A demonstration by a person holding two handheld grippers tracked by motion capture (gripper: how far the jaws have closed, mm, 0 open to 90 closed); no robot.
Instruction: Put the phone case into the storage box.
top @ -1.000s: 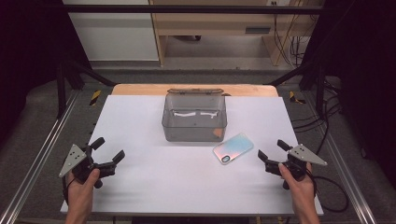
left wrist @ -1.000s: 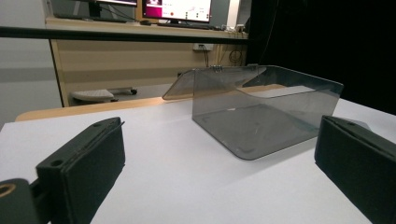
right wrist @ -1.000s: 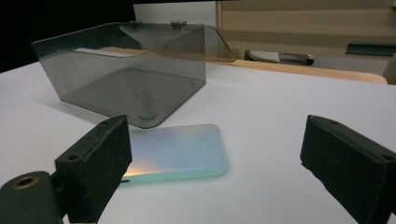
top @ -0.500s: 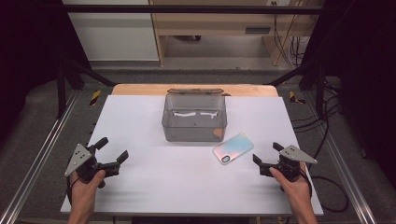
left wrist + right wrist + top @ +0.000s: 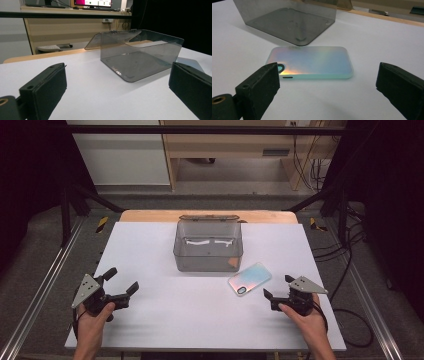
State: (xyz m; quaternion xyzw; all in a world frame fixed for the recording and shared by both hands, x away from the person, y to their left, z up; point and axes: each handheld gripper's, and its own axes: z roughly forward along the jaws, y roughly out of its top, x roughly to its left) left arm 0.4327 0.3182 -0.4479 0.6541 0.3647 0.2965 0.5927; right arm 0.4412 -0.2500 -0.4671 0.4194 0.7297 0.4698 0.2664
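A smoky clear plastic box (image 5: 208,246) stands open-topped at the table's middle back, its lid hinged back; it also rises ahead in the left gripper view (image 5: 140,56) and at the top of the right gripper view (image 5: 287,20). An iridescent phone case (image 5: 249,278) lies flat just right of the box, camera hole toward me (image 5: 310,62). My right gripper (image 5: 278,287) is open, low on the table, its jaws spread just short of the case's near end. My left gripper (image 5: 120,280) is open at the front left, well apart from the box, nothing between its jaws.
The white table (image 5: 150,250) ends at a wooden strip (image 5: 150,215) behind the box. Metal rails (image 5: 40,285) run along both sides, with cables (image 5: 350,270) on the floor at right. A desk (image 5: 240,140) stands beyond the table.
My right gripper has slid left and forward toward the phone case's near end. My left gripper has shifted a little to the right. Box and case have not moved.
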